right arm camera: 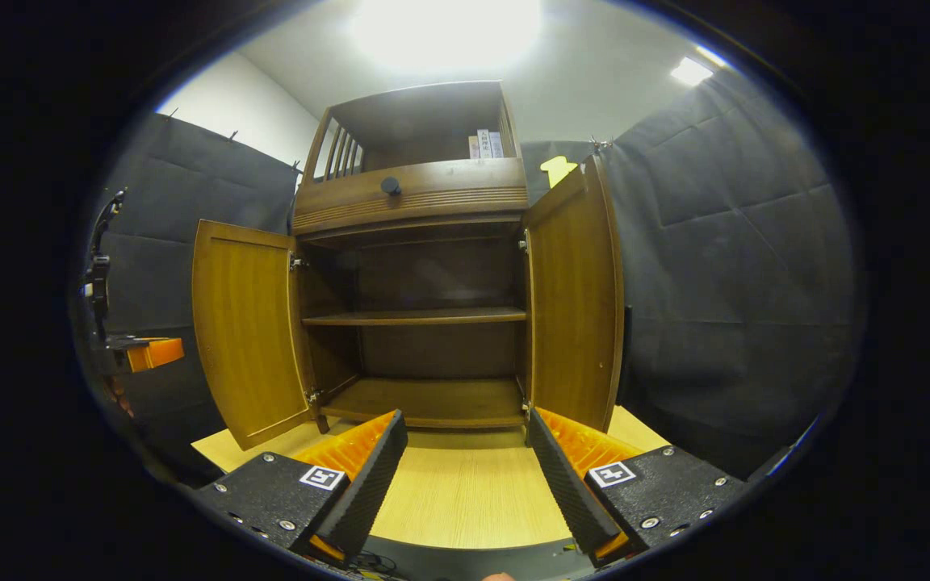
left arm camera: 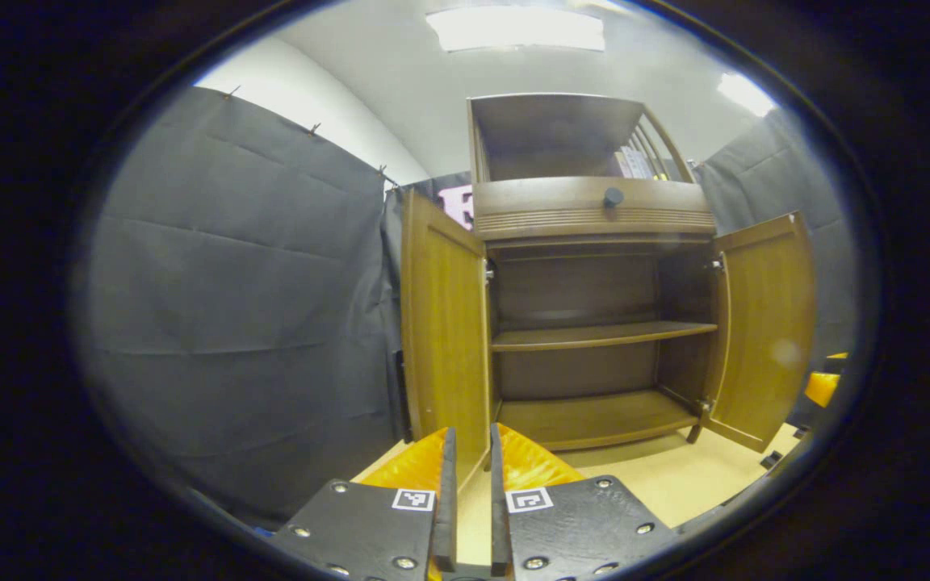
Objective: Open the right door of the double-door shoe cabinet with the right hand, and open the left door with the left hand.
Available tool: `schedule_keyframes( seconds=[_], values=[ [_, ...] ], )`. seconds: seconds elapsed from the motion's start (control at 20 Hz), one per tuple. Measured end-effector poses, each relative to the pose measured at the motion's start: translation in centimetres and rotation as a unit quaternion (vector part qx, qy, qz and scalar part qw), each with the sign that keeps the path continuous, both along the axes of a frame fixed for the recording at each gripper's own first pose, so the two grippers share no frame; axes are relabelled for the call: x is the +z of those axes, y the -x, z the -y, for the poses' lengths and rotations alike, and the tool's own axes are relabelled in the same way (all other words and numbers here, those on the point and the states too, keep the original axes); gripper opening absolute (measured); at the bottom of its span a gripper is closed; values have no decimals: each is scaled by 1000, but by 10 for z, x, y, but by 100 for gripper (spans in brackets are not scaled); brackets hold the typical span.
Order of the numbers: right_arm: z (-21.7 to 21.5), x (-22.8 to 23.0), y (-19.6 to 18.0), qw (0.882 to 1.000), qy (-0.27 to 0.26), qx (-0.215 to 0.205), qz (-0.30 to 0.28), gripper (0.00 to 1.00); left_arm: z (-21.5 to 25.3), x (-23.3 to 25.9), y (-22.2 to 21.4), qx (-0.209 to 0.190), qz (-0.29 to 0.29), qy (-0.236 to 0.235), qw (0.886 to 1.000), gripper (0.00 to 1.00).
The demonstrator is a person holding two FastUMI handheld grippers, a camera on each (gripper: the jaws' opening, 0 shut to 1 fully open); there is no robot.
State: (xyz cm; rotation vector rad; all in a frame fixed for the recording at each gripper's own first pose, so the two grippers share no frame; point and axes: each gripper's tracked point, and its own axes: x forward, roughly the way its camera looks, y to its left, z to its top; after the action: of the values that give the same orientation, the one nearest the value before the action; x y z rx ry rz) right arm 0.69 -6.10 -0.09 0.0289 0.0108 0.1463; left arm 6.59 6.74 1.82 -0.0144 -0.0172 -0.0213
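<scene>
Booth: dark cloth walls (left arm camera: 239, 307) on both sides, white ceiling with lit panels (left arm camera: 513, 28), pale wood-grain floor board (right arm camera: 465, 500) under the furniture. Shoe cabinet (left arm camera: 590, 218), brown wood, standing at centre of both views; open top compartment with slatted side and a few books (right arm camera: 488, 144) at the upper right of that compartment in the right gripper view; a drawer front with one dark round knob (left arm camera: 613, 196) below it. Lower section: both doors swung wide, one shelf (left arm camera: 598, 332) and a base board inside, nothing on them. Left door (left arm camera: 442, 323) seen nearly edge-on at centre-left of the left gripper view, its lower edge running down between the left gripper (left arm camera: 470, 468) fingers, which stand close together with a narrow gap; whether they press the door cannot be told. Right door (right arm camera: 574, 298) at centre-right of the right gripper view, its bottom corner just above the right gripper (right arm camera: 465, 448), fingers spread wide, holding nothing.
</scene>
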Motion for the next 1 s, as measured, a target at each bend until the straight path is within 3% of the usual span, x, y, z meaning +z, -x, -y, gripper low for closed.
schedule_keyframes(
  seconds=[0.45,0.6,0.9,1.0],
  values=[
    [8,8,4,999,-6,-27,28,92,5,-4,42,-10,-6,0,1000,22],
    [10,12,6,999,-9,-34,29,94,2,-1,50,-7,-3,-2,1000,12],
    [9,12,5,999,-7,-36,25,92,0,5,55,4,5,-3,1000,84],
    [9,12,5,999,-10,-36,28,94,-1,3,58,8,2,-1,1000,89]
  ],
)
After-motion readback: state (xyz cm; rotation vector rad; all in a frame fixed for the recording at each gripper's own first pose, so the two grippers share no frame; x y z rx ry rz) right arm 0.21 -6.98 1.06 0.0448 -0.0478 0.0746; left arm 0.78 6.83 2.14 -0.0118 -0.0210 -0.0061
